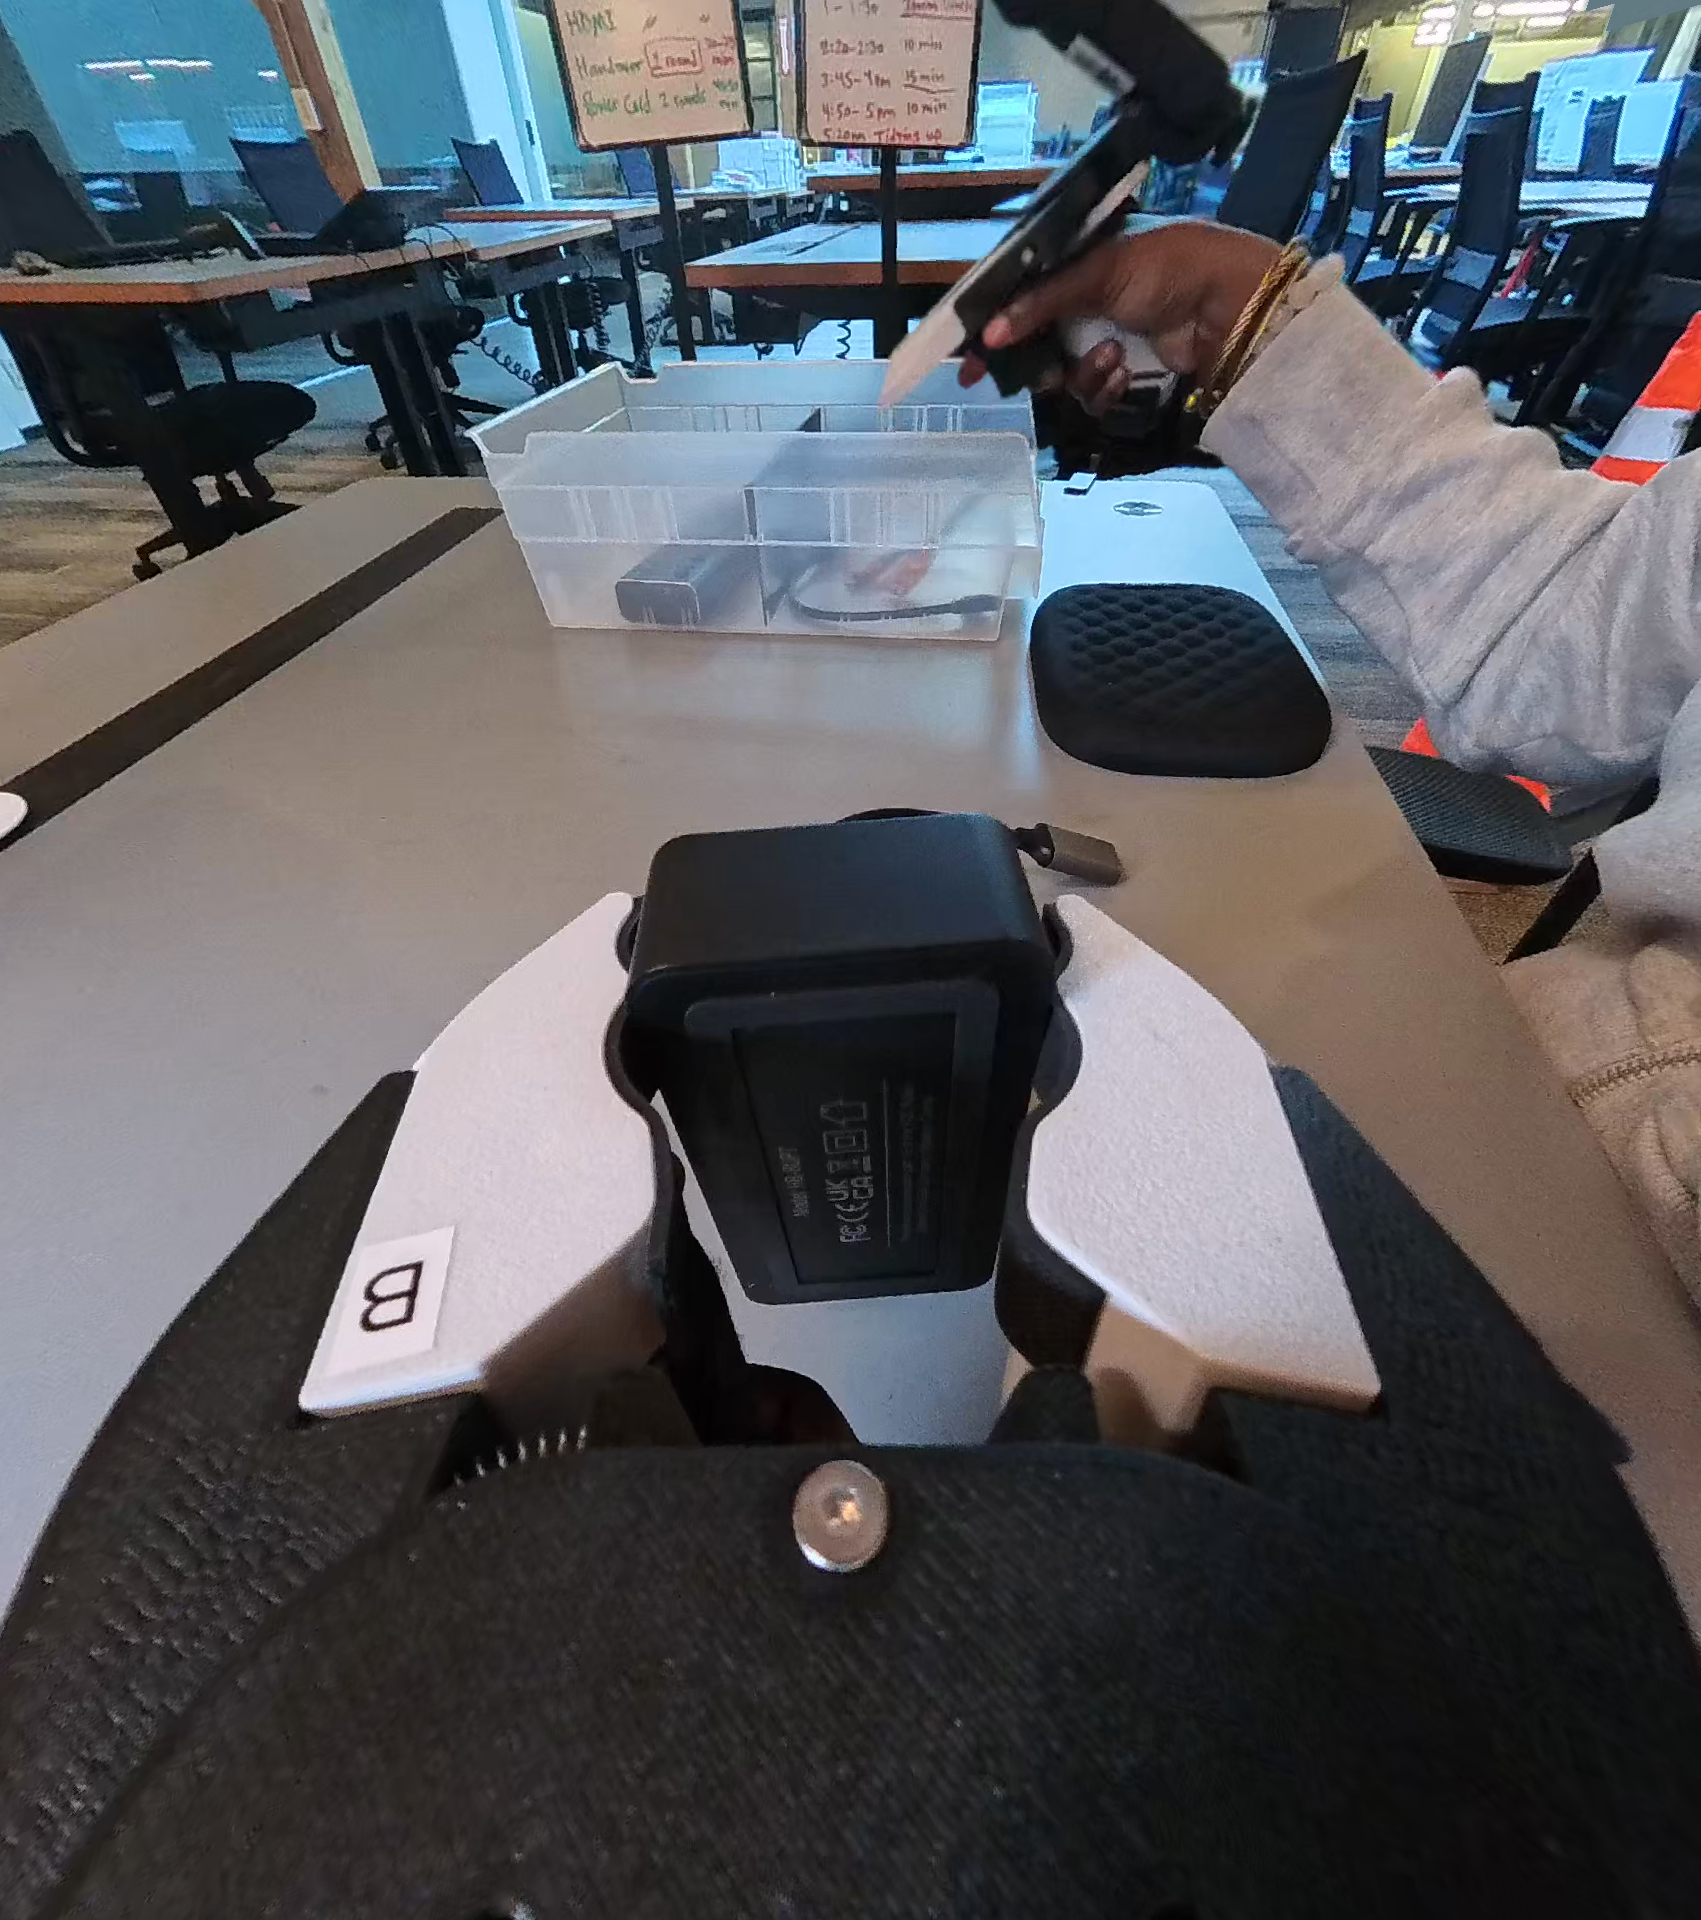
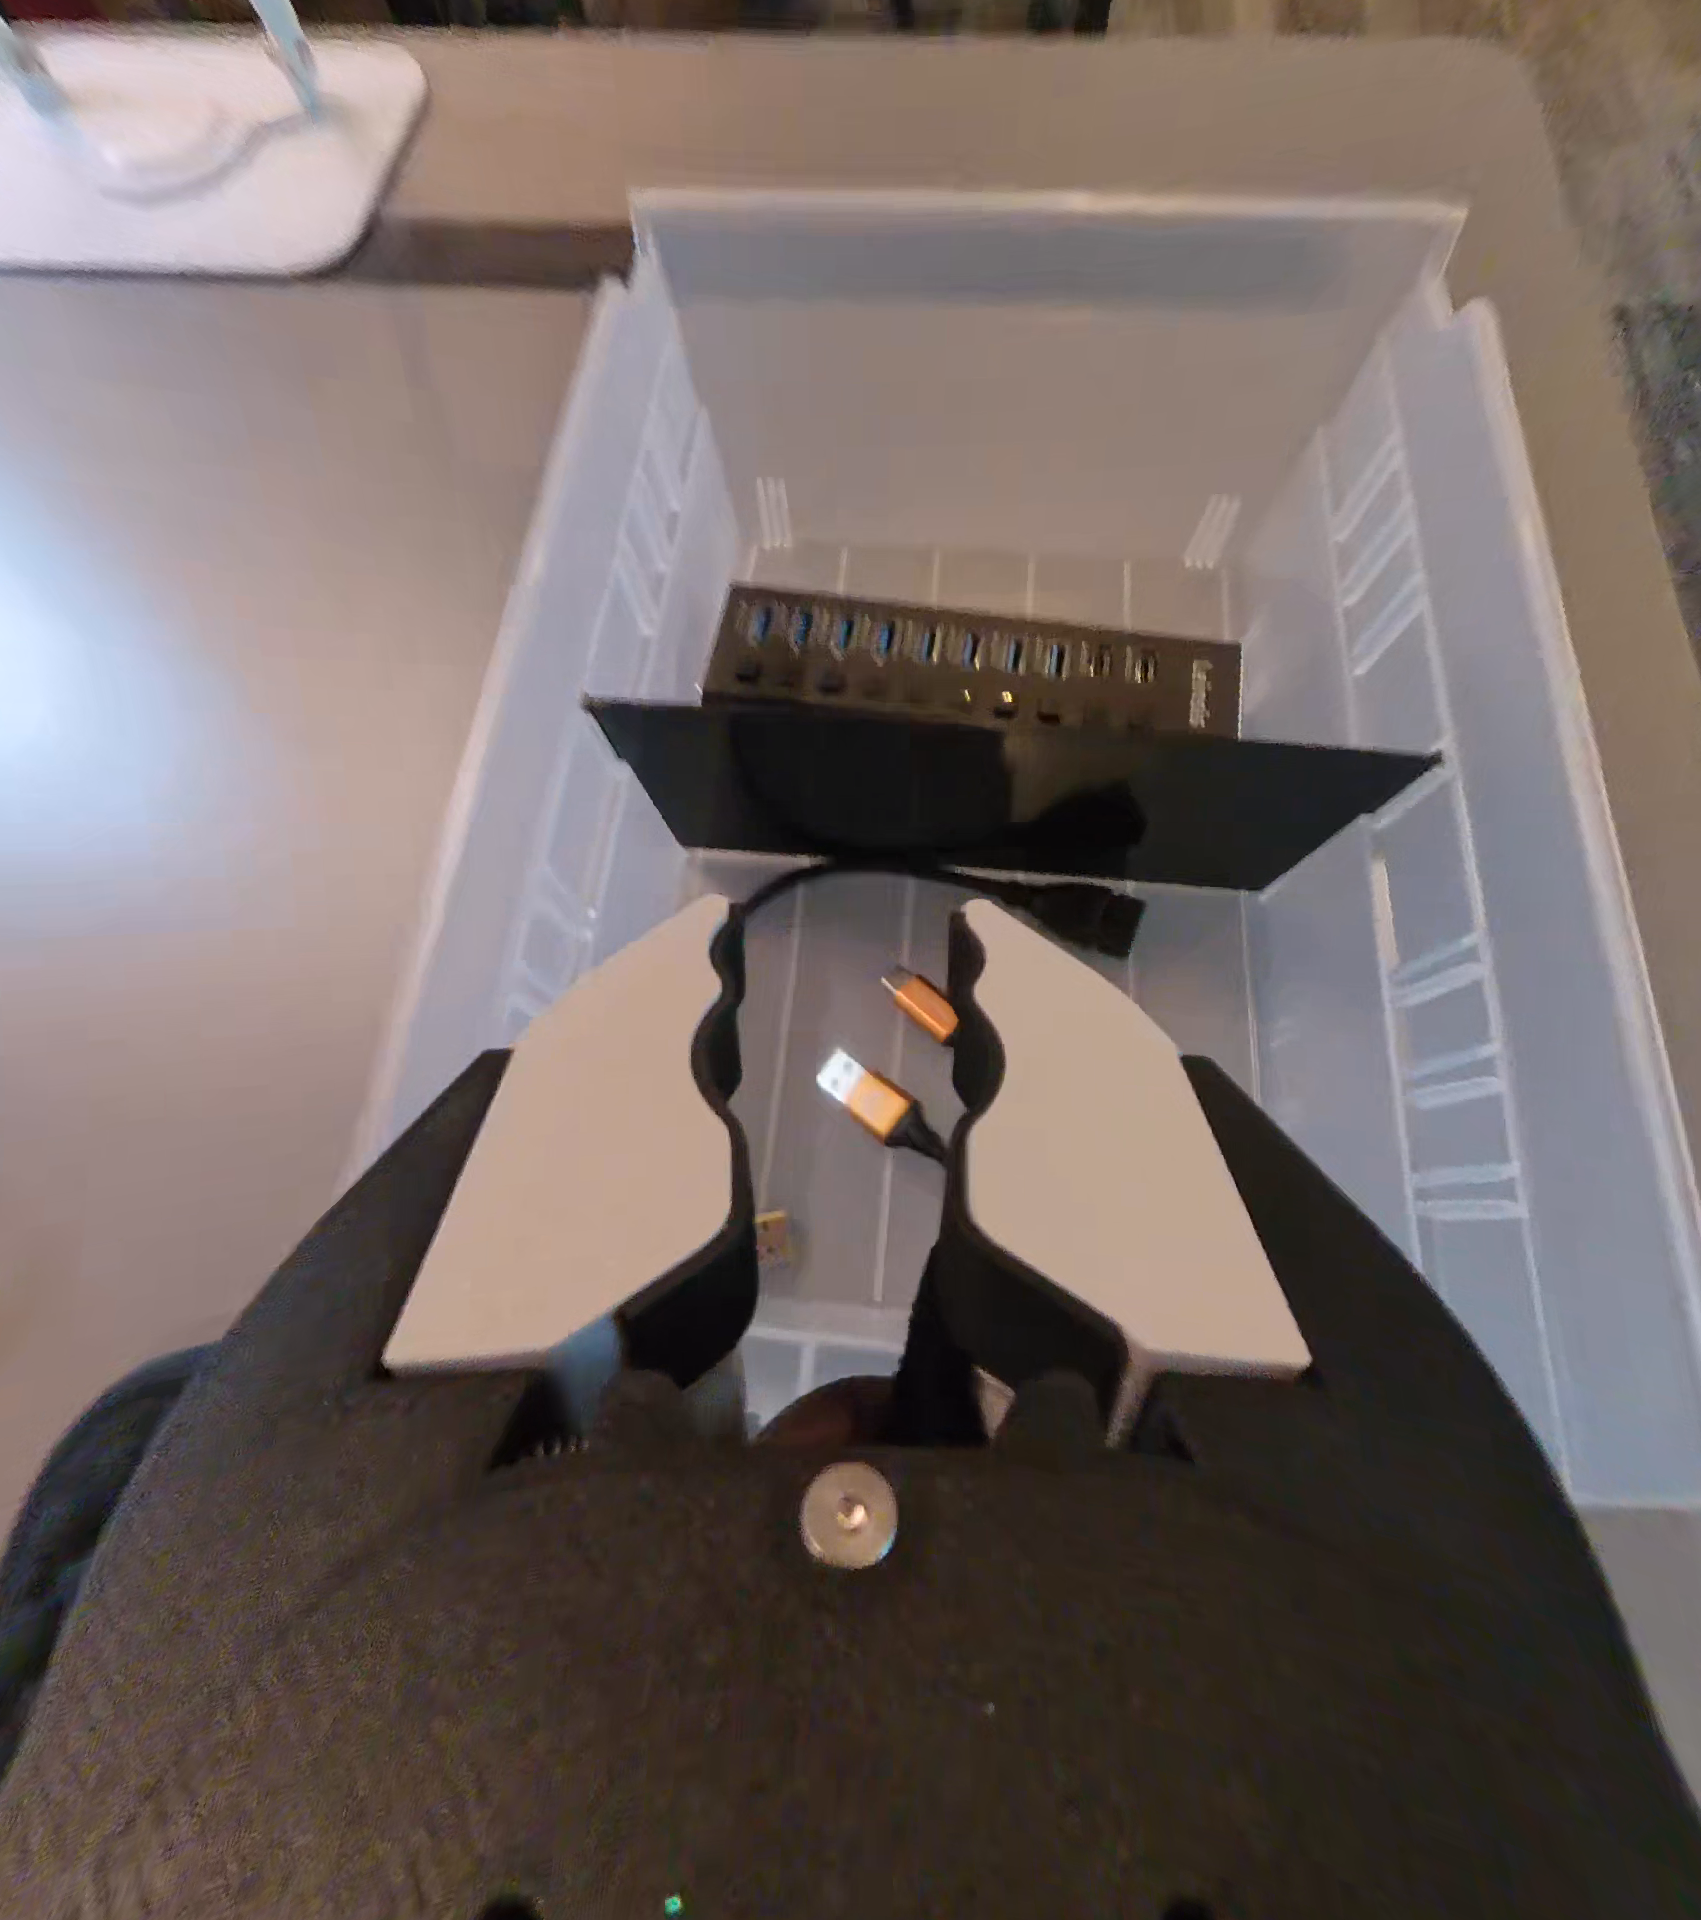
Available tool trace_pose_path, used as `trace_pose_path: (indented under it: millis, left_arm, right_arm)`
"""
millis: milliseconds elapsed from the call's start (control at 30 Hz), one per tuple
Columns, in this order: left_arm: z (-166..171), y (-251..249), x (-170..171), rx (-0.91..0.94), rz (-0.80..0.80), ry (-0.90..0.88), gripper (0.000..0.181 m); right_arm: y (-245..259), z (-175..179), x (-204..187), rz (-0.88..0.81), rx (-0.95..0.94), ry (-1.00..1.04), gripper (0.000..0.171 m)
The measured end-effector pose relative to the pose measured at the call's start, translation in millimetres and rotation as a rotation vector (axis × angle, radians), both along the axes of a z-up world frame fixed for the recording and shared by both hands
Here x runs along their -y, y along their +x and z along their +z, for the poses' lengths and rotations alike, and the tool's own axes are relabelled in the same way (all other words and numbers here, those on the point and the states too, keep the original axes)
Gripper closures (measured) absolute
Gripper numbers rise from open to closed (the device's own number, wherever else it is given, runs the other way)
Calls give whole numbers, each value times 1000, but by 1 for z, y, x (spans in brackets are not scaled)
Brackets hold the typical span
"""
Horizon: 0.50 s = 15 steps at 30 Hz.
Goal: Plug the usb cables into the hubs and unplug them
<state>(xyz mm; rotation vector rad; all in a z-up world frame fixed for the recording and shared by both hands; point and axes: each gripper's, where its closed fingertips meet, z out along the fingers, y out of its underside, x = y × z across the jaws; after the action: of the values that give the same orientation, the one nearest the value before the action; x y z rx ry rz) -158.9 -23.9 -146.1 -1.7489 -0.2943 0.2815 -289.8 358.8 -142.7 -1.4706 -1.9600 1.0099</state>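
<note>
With left gripper [image 1: 838, 940] clamped on black hub [image 1: 830, 1023] above the desk [image 1: 306, 831], lower released right gripper [image 2: 841, 920] into clear bin [image 2: 1448, 727], straddle orange USB-A plug [image 2: 867, 1096] squarely, then close

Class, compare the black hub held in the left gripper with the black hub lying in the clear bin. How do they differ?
The held hub is clamped between the left gripper fingers above the table; the bin hub lies loose behind the bin's black divider. The held hub shows its labelled underside; the bin hub shows a row of ports. Both are black, boxy casings.
</note>
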Motion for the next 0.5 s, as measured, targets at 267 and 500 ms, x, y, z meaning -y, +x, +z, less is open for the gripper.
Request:
trace_pose_path:
  millis: [267,500]
  left_arm:
    - [3,1,0,-2,-9,14,111]
    - [-1,4,-3,5,-29,-7,111]
  right_arm:
    - [49,104,147,623,-393,-213,125]
    - [137,23,331,1379,-283,22,130]
